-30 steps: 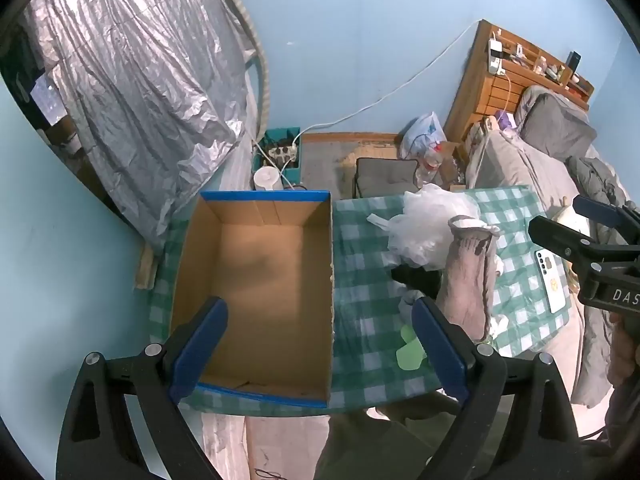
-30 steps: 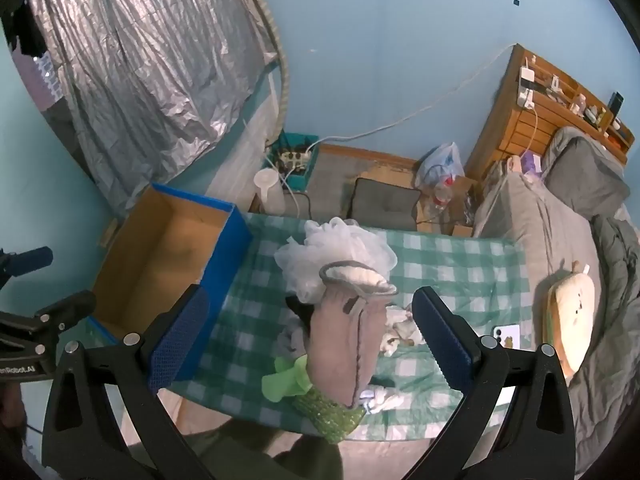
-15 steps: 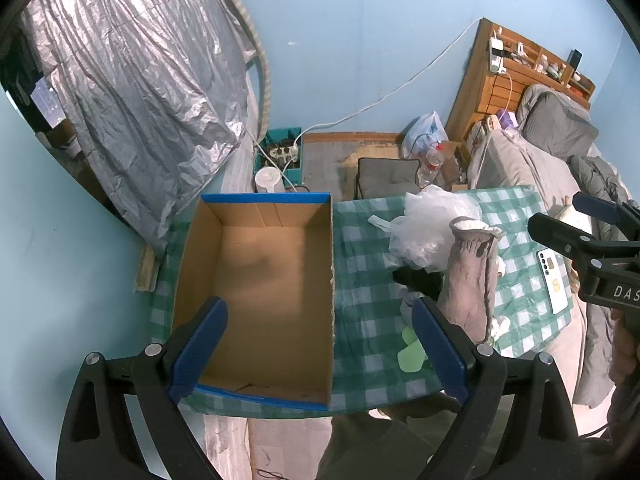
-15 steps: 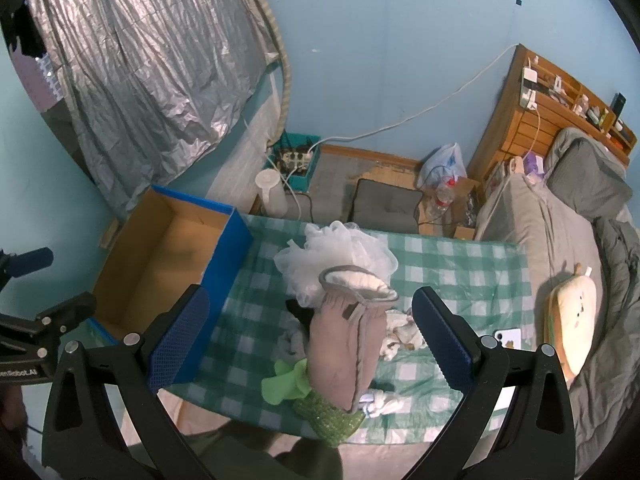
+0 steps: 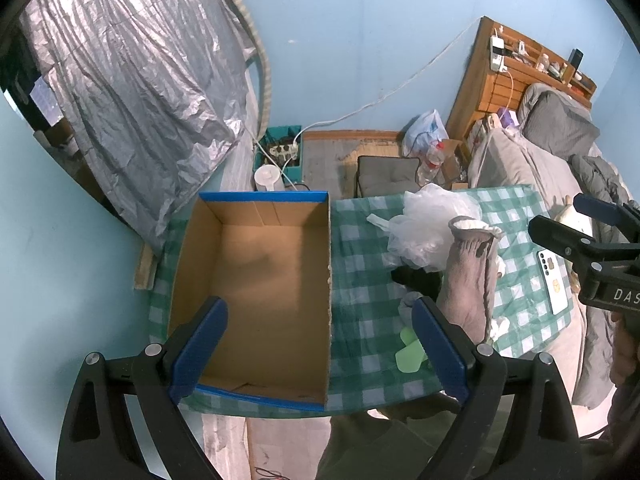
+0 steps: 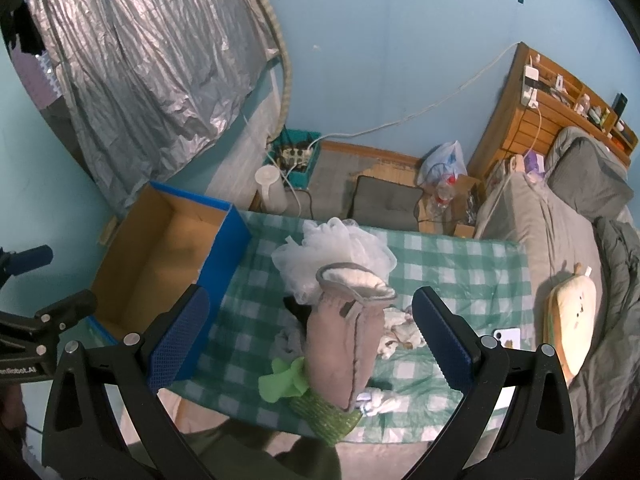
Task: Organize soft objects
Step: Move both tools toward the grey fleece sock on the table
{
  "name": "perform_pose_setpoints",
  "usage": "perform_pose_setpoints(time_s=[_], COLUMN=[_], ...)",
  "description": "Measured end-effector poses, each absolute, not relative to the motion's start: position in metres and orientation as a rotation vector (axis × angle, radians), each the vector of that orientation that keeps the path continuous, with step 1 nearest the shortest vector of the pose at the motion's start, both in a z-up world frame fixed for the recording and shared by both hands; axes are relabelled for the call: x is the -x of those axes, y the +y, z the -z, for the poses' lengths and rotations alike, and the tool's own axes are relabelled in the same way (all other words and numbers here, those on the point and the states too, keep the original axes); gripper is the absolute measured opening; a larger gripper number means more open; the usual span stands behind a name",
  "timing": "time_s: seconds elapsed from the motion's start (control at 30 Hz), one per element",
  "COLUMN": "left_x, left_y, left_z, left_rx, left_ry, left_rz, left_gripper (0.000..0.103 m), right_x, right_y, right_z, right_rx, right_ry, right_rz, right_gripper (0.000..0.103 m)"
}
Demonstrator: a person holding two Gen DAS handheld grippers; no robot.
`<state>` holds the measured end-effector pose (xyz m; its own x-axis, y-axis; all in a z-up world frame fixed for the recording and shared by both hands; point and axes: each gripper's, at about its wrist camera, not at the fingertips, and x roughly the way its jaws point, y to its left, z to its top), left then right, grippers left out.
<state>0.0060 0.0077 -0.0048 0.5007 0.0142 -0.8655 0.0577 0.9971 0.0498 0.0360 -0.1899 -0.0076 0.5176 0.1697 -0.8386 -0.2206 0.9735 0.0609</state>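
Both the left tongs (image 5: 320,344) and right tongs (image 6: 310,340) hang wide open, empty, above the table; the slipper (image 6: 344,340) tops the pile beside the empty box (image 5: 260,280); a careless grab could drag neighbours off the edge

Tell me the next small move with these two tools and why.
Probably lower the right tool onto the upright grey slipper and close on it. Both tools are open and hold nothing, the cardboard box is empty, and the slipper sits between the right tool's fingers atop the pile on the checked cloth.
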Motion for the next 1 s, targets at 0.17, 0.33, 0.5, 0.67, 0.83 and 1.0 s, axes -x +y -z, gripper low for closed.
perform_pose_setpoints(time_s=[0.17,0.33,0.5,0.67,0.83,1.0], left_x=[-0.004,-0.003,-0.003,-0.002,-0.001,-0.005], left_y=[0.002,-0.007,-0.007,-0.01,-0.016,-0.023], left_z=[0.004,0.008,0.009,0.01,0.014,0.026], left_rx=[-0.084,-0.089,-0.099,-0.101,-0.085,-0.137], left_ry=[1.037,1.027,1.048,1.063,1.107,1.175], left_rz=[0.028,0.022,0.019,0.019,0.036,0.021], left_gripper=[0.094,0.094,0.094,0.094,0.094,0.094], right_x=[-0.034,-0.033,-0.033,-0.033,-0.034,-0.04], right_y=[-0.19,-0.192,-0.199,-0.199,-0.199,-0.204], right_z=[0.008,0.01,0.014,0.013,0.016,0.027], right_rx=[0.055,0.056,0.059,0.058,0.053,0.046], right_ry=[1.003,1.005,1.013,1.017,1.027,1.064], right_rz=[-0.233,-0.237,-0.244,-0.243,-0.244,-0.237], right_gripper=[0.101,0.101,0.101,0.101,0.101,0.101])
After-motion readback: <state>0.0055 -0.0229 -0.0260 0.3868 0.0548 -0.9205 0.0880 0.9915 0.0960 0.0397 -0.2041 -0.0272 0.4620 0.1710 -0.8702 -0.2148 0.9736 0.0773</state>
